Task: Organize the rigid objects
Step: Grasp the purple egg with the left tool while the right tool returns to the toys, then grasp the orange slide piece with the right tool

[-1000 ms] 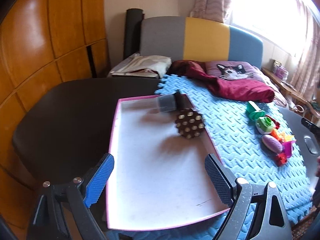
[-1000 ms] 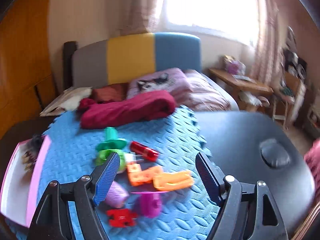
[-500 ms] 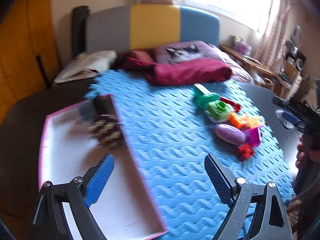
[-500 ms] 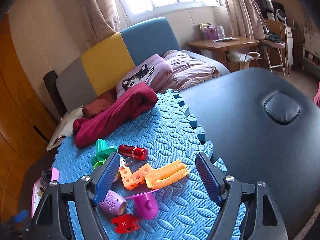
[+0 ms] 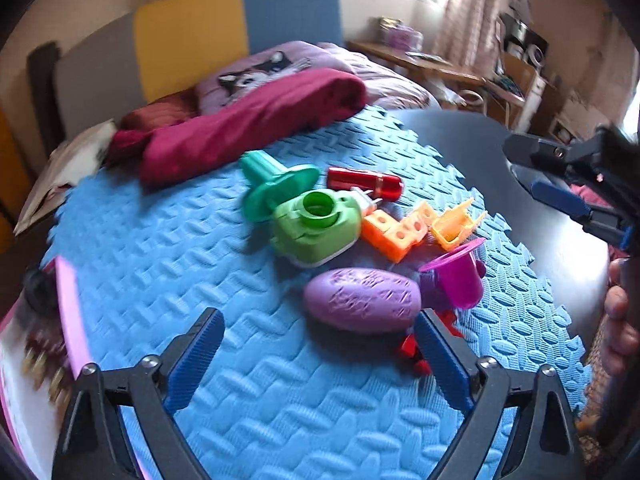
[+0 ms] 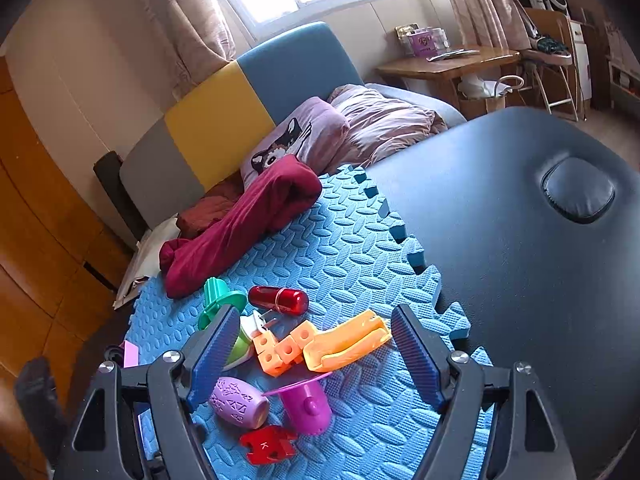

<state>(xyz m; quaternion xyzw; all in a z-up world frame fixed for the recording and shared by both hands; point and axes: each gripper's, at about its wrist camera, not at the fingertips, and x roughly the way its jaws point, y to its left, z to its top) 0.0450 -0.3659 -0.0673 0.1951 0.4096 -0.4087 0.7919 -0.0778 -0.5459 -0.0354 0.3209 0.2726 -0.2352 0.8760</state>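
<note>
Toys: textured purple plastic egg (image 5: 362,306) amid clutter on blue foam mat (image 5: 168,248) | left tongs (image 5: 318,364) wide open, empty, nearest egg | right tongs (image 6: 316,354) wide open, empty | step: reaching; next I centre, close.

The pink tray (image 5: 66,312) is blurred and edge-cropped; the red piece (image 5: 416,350) sits half-hidden.

I see an embossed, matt foam mat (image 6: 340,256). Toys look plastic: glossy red capsule (image 6: 278,299), smooth green cup (image 5: 314,232), textured purple egg (image 5: 362,305). Table (image 6: 520,240) has a padded, leathery sheen. Maroon cloth (image 6: 248,228) looks soft.
</note>
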